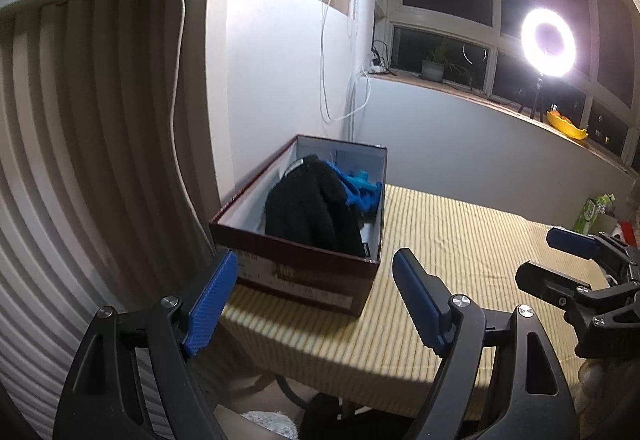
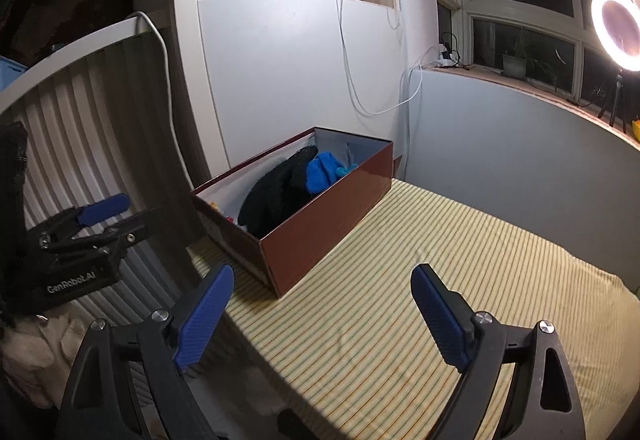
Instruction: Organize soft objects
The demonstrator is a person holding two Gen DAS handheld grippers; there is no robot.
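Note:
An open dark red cardboard box [image 1: 304, 268] [image 2: 332, 216] stands at the left end of a table with a yellow striped cloth [image 1: 460, 240] [image 2: 400, 280]. Inside lie a black fuzzy garment [image 1: 308, 208] [image 2: 276, 196] and a blue soft item [image 1: 360, 188] [image 2: 322, 168]. My left gripper [image 1: 316, 280] is open and empty, just in front of the box's near end. My right gripper [image 2: 324, 296] is open and empty over the cloth, to the right of the box. Each gripper shows in the other's view: the right one [image 1: 560, 252], the left one [image 2: 108, 216].
A white ribbed radiator [image 1: 80, 160] and a white cable [image 1: 180, 80] stand to the left of the table. A white wall panel [image 2: 280, 60] is behind the box. A windowsill holds a potted plant [image 1: 436, 64], a lit ring light [image 1: 548, 44] and a yellow object [image 1: 566, 126].

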